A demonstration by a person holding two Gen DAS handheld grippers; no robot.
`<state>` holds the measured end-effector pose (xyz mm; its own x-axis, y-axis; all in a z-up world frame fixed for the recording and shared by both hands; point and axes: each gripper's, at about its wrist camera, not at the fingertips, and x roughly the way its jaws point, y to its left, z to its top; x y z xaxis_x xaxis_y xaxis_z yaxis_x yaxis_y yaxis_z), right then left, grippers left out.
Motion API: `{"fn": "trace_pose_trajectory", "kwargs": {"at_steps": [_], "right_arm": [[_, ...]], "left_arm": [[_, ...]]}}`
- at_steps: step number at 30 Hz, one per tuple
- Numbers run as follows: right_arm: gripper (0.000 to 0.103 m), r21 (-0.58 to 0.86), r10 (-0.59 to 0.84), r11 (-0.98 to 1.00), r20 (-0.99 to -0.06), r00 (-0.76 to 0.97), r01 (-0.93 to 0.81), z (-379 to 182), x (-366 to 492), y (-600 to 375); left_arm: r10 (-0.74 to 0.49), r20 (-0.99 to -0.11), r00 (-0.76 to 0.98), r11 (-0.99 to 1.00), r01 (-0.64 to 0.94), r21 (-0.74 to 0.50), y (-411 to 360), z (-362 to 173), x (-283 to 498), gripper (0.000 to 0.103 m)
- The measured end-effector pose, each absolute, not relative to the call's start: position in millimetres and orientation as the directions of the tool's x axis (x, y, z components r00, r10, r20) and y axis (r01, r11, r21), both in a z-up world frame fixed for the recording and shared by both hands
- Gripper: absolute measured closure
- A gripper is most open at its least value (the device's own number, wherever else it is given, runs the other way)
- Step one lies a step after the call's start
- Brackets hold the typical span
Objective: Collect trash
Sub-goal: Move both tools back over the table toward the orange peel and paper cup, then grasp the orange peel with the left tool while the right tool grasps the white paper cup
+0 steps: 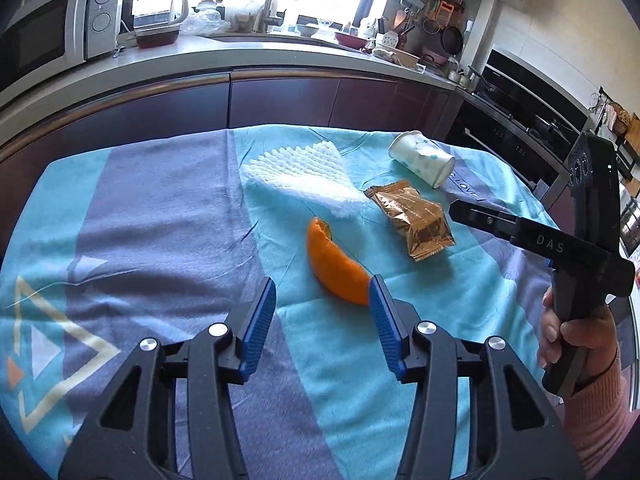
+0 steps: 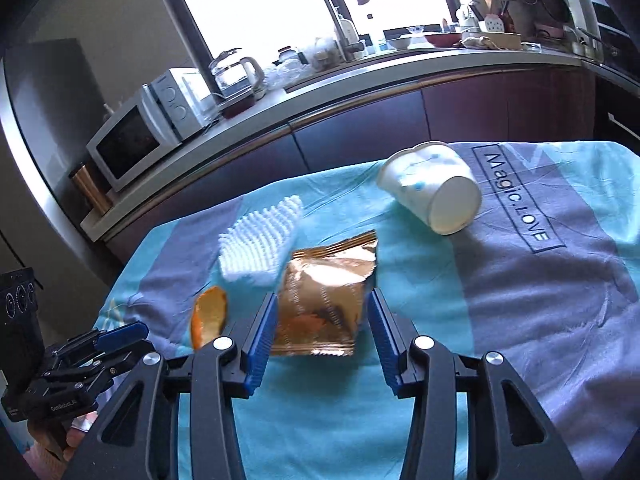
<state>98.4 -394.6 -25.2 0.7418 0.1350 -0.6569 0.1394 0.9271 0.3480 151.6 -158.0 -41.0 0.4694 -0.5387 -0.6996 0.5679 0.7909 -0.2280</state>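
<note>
Wrapper (image 2: 324, 304) lies mid-cloth, just beside the foam net (image 2: 260, 240), framed by my right gripper (image 2: 322, 332), jaws apart and empty. Left gripper (image 1: 322, 320) gapes empty near the orange peel (image 1: 334, 270). I'd drop straight, pinching the wrapper's crimped edge.

Four bits of trash lie on the cloth-covered tabletop (image 1: 160, 208): a curled orange peel (image 1: 334, 270) nearest, and a crumpled gold foil wrapper (image 1: 412, 220) lying flat just right of it. Behind them lie a white foam fruit net (image 1: 300, 176), flattened, and a white paper cup (image 1: 422, 158) with blue dots tipped on its side.
</note>
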Motion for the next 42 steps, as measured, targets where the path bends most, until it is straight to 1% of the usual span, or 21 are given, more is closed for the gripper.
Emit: {"fn": "trace_pose_trajectory", "kwargs": {"at_steps": [1, 2, 4, 6, 11, 13, 16, 19, 21, 22, 23, 27, 31, 36, 42], "right_arm": [[0.059, 0.339, 0.113, 0.928, -0.653, 0.749, 0.155, -24, 101, -401], [0.055, 0.321, 0.08, 0.93, -0.65, 0.756, 0.178, -21, 101, -407], [0.045, 0.3, 0.014, 0.926, -0.636, 0.772, 0.23, -16, 106, -423], [0.038, 0.272, -0.046, 0.922, -0.632, 0.774, 0.277, -15, 114, -440], [0.034, 0.225, -0.083, 0.924, -0.672, 0.736, 0.309, -26, 148, -464], [0.029, 0.221, -0.067, 0.93, -0.686, 0.725, 0.295, -31, 160, -467], [0.026, 0.198, -0.065, 0.939, -0.699, 0.712, 0.28, -36, 171, -468], [0.026, 0.188, -0.055, 0.945, -0.716, 0.696, 0.268, -41, 180, -469], [0.028, 0.187, -0.049, 0.946, -0.725, 0.687, 0.265, -43, 183, -470], [0.036, 0.187, -0.044, 0.947, -0.729, 0.684, 0.26, -45, 185, -471], [0.039, 0.186, -0.04, 0.949, -0.733, 0.679, 0.256, -46, 185, -470], [0.04, 0.189, -0.037, 0.949, -0.727, 0.686, 0.251, -45, 181, -468], [0.04, 0.207, -0.027, 0.945, -0.719, 0.695, 0.251, -44, 176, -468], [0.04, 0.243, -0.001, 0.943, -0.682, 0.732, 0.228, -32, 154, -459], [0.04, 0.275, 0.054, 0.95, -0.605, 0.794, 0.145, -2, 121, -429]], "left_arm": [[-0.533, -0.706, 0.466, 0.794, 0.564, -0.228, -163, -43, 156, 0.055], [-0.526, -0.713, 0.463, 0.798, 0.558, -0.226, -167, -45, 160, 0.055], [-0.524, -0.719, 0.456, 0.799, 0.555, -0.23, -172, -48, 165, 0.054], [-0.518, -0.725, 0.455, 0.803, 0.551, -0.228, -176, -50, 169, 0.053], [-0.501, -0.74, 0.449, 0.812, 0.54, -0.222, -183, -55, 177, 0.051], [-0.502, -0.743, 0.442, 0.811, 0.539, -0.228, -184, -57, 179, 0.051], [-0.502, -0.749, 0.433, 0.809, 0.542, -0.228, -187, -60, 181, 0.051], [-0.5, -0.755, 0.424, 0.806, 0.546, -0.227, -191, -62, 183, 0.053], [-0.501, -0.759, 0.416, 0.804, 0.548, -0.23, -193, -64, 184, 0.054], [-0.503, -0.76, 0.412, 0.802, 0.55, -0.233, -193, -64, 184, 0.055], [-0.505, -0.761, 0.407, 0.8, 0.551, -0.236, -193, -65, 185, 0.057], [-0.518, -0.762, 0.389, 0.791, 0.556, -0.254, -194, -67, 186, 0.064], [-0.528, -0.76, 0.379, 0.781, 0.569, -0.259, -195, -67, 183, 0.074], [-0.52, -0.762, 0.387, 0.786, 0.567, -0.248, -193, -68, 180, 0.076], [-0.505, -0.753, 0.422, 0.811, 0.531, -0.246, -176, -63, 167, 0.083]]}}
